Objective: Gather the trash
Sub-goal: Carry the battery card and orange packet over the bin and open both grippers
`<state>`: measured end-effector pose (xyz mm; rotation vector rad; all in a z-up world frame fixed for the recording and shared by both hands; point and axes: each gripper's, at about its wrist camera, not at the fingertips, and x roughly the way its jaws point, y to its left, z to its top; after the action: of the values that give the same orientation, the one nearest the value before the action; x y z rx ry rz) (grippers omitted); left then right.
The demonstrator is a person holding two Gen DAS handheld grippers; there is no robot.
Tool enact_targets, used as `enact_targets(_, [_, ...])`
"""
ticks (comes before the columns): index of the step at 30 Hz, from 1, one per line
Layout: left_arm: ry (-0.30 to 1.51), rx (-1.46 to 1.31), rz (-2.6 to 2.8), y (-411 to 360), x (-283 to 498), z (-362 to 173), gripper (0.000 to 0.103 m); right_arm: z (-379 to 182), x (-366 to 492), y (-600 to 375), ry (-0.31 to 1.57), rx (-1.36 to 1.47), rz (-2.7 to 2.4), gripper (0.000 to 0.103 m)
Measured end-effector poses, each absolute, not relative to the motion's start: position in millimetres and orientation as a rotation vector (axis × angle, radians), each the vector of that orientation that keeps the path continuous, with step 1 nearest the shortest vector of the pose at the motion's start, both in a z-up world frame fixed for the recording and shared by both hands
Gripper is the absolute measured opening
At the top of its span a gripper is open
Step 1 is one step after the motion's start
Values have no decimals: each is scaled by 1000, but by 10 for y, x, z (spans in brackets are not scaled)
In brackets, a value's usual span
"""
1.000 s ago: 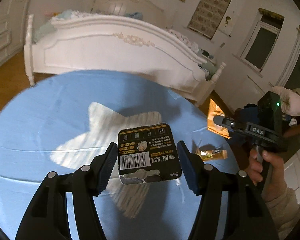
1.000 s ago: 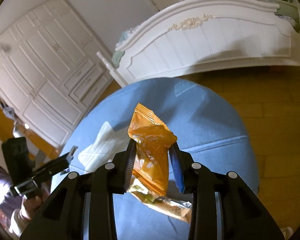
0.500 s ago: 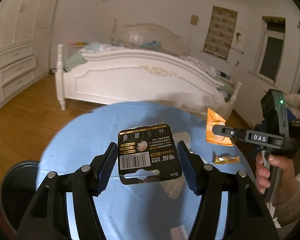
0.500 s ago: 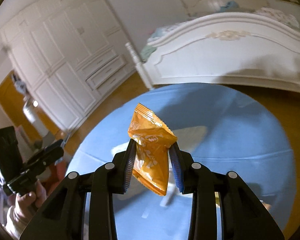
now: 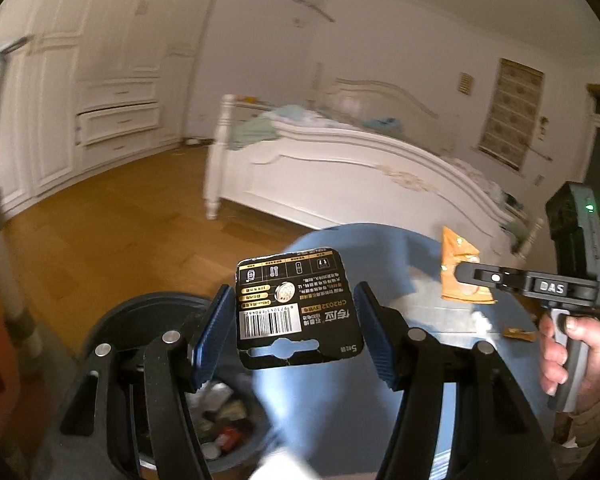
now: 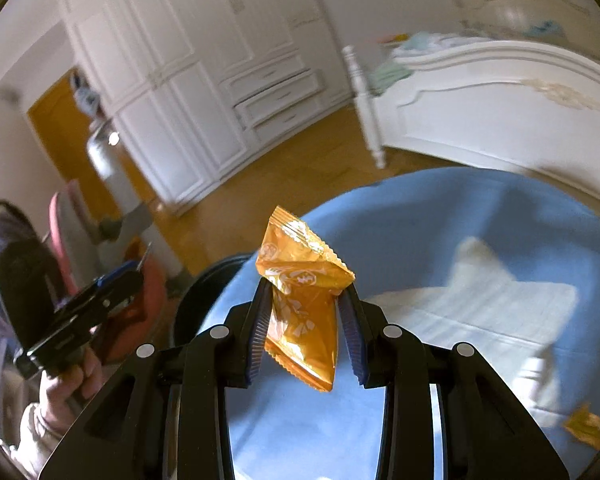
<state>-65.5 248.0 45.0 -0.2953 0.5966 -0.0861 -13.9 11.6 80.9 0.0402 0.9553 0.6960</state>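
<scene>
Now both hands are carrying trash toward the bin [image 5: 148, 320] that is standing on the floor just off the desk's [image 6: 440, 208] edge. The left gripper [image 5: 296, 320] is holding a black battery card [image 5: 296, 308] clamped between its fingers, while the right gripper [image 6: 306, 320] is pinching an orange wrapper [image 6: 304, 300] over the desk's edge. Next, I judge, each load needs bringing over the bin's mouth before the fingers part — and another orange scrap [image 6: 586, 426] is lying near the desk's far edge, not yet collected.

right claw [image 6: 306, 320] gripping orange wrapper [image 6: 304, 300]
</scene>
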Motion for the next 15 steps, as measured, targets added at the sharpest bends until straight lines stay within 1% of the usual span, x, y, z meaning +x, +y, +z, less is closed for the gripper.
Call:
enact_targets(5, [611, -336, 4, 2953, -809, 296, 61, 695, -188, 740, 988, -29, 781, 35])
enact_targets(15, [690, -390, 54, 3303, -824, -128, 61, 340, -127, 1937, 1060, -170, 871, 35])
